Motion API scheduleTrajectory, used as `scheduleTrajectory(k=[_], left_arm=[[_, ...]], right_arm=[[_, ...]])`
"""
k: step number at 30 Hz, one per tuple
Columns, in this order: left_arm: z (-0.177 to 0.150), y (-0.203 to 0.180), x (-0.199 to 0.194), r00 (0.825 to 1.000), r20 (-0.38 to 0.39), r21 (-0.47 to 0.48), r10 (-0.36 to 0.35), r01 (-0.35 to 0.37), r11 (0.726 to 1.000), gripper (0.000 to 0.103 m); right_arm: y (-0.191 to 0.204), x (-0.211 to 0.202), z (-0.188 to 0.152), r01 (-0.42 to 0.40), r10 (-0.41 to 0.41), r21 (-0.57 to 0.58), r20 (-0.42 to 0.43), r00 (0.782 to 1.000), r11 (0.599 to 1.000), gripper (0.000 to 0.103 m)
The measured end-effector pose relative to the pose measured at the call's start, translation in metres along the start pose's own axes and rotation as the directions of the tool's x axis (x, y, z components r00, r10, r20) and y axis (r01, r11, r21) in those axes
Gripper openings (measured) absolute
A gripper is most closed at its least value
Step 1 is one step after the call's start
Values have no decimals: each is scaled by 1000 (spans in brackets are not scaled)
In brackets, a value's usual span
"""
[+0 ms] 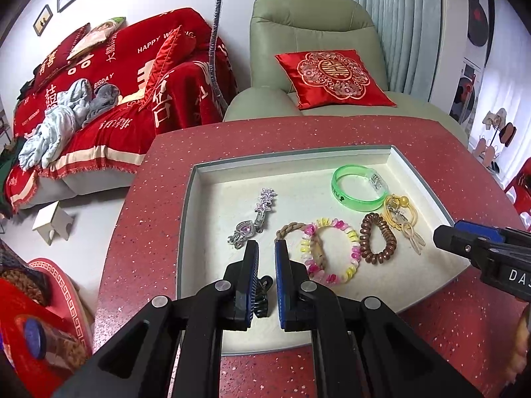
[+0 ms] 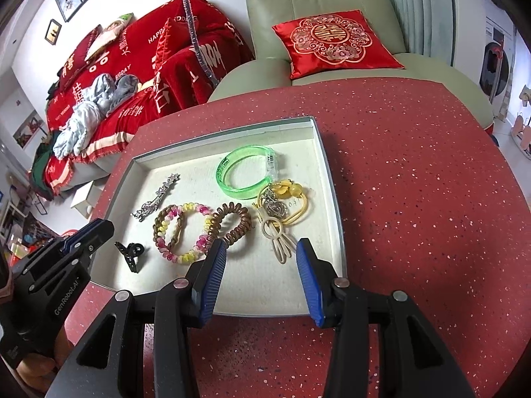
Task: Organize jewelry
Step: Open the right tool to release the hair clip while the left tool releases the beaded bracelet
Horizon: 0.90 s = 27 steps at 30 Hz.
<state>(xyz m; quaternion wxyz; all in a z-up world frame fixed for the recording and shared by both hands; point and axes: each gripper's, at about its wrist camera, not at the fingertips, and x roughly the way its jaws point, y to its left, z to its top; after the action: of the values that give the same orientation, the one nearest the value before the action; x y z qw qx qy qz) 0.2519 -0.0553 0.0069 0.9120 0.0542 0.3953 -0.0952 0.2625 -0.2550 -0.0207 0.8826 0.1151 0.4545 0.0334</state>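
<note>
A shallow white-lined tray [image 1: 292, 157] [image 2: 225, 129] sits on the red table. In it lie a silver brooch [image 1: 259, 215] [image 2: 156, 199], a pink-and-yellow spiral band [image 1: 355, 248] [image 2: 166, 245] over a brown braided one [image 1: 288, 227], a brown spiral hair tie [image 1: 365, 232] [image 2: 245, 219], a green bangle [image 1: 335, 189] [image 2: 232, 192], a yellow tie with charms [image 1: 398, 212] [image 2: 288, 192] and a black claw clip [image 1: 262, 298] [image 2: 131, 255]. My left gripper [image 1: 266, 252] [image 2: 99, 229] hovers shut and empty over the tray's near left, above the clip. My right gripper [image 2: 262, 258] [image 1: 444, 235] stands open at the near right edge, holding nothing.
The red speckled table [image 2: 415, 199] extends to the right of the tray. A green armchair [image 1: 298, 33] with a red cushion [image 1: 335, 78] stands behind it, a sofa under a red blanket [image 1: 116, 83] at the left. A red round box [image 1: 56, 285] sits low on the left.
</note>
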Motion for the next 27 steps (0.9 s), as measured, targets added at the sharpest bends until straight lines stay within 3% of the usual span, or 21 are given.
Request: scheduleTrajectory(k=[24,26,27], left_arm=[[-9,0,1,1000,-15,4,12,-12,1000,28],[-9,2,0,1000,-16,0,23,-23,1000,82],[-9,3,-1,999,-12,-5,38,-38,999,103]], right_arm=[[2,-2,-5,4,-4,-17,-8,1000,1000,48],[4,-2,-5,5,-6,-23,-8,1000,1000,48],[4,-2,-5,6,-6,-26,-8,1000,1000,48]])
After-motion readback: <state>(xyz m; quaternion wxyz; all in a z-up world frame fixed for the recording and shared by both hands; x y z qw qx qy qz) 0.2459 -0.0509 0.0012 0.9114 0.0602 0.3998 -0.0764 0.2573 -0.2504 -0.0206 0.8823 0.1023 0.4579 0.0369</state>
